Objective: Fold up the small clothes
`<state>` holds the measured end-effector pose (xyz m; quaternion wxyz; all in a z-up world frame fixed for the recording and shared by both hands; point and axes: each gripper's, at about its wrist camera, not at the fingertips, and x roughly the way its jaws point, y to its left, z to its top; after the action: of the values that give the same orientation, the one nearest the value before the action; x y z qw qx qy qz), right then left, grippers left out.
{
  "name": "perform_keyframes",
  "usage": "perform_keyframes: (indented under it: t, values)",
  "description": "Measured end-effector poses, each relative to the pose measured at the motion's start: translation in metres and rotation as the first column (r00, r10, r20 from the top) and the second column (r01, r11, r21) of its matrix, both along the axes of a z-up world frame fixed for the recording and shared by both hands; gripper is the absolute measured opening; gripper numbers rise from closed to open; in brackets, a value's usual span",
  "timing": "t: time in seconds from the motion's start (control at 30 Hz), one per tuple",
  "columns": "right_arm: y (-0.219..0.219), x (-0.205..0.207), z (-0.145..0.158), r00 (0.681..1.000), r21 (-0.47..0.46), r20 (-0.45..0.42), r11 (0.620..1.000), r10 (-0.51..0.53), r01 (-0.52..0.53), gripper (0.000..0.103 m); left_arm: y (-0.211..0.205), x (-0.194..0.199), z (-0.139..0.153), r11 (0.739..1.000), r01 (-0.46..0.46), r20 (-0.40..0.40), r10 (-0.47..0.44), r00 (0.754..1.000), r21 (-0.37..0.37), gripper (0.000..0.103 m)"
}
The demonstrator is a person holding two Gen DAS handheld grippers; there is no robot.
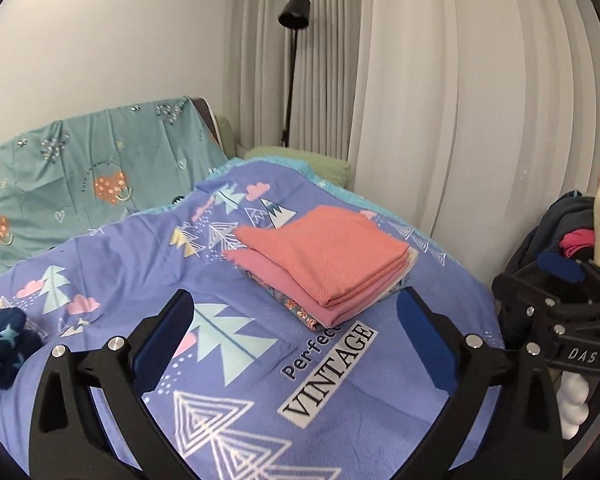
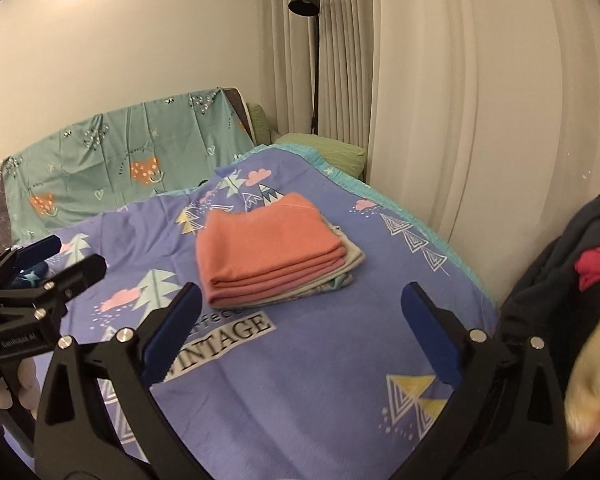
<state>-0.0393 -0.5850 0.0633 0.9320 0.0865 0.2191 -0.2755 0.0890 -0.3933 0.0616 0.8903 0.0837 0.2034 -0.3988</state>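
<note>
Item 1: folded clothes stack (image 1: 324, 264), coral piece on top, on purple bedspread (image 1: 140, 256) of bed. 
Item 2: left claw (image 1: 296, 336), jaws wide apart, nothing betw. pads; stack lies just ahead, slightly right of centre, not touching. 
Item 3: right claw (image 2: 304, 332), jaws wide, empty; stack ahead, left of centre, clear of pads. 
Item 4: unfolded dark clothes pile (image 2: 556, 280) at right edge of bed.
</note>
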Motion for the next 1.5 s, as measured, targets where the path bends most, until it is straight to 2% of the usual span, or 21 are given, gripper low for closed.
perform_keyframes:
  t: [0.13,0.3,0.57,0.73,1.03,1.27,1.5]
  values:
    - [0.02,-0.013,0.006,1.0,0.004,0.006,1.0,0.008,-0.008,0.101,0.023,-0.019,0.008,0.999,-0.044,0.011,0.044,0.999,-0.015,0.102]
    - [0.046,-0.026,0.012,1.0,-0.02,0.005,1.0,0.017,-0.017,0.101,0.042,-0.044,0.013,0.992,-0.124,0.06,0.123,0.991,0.023,0.102]
    - [0.081,-0.047,0.018,1.0,-0.027,-0.001,0.999,0.017,-0.017,0.101,0.079,-0.086,0.018,0.985,-0.163,0.128,0.155,0.98,0.051,0.102]
    - [0.102,-0.06,0.015,1.0,-0.015,-0.01,1.0,0.0,0.0,0.101,0.107,-0.102,0.016,0.992,-0.124,0.075,0.121,0.99,0.037,0.102]
    - [0.138,-0.076,0.009,0.999,0.026,-0.034,0.999,-0.024,0.025,0.101,0.152,-0.118,0.007,0.994,-0.11,0.046,0.109,0.993,0.023,0.102]
    - [0.161,-0.084,0.015,0.999,0.002,-0.037,1.0,-0.027,0.027,0.101,0.169,-0.124,0.007,0.996,-0.094,0.034,0.094,0.995,0.001,0.102]
    - [0.172,-0.083,0.012,0.998,0.012,-0.065,1.0,-0.025,0.026,0.101,0.173,-0.126,0.001,0.996,-0.086,0.016,0.086,0.996,0.016,0.102]
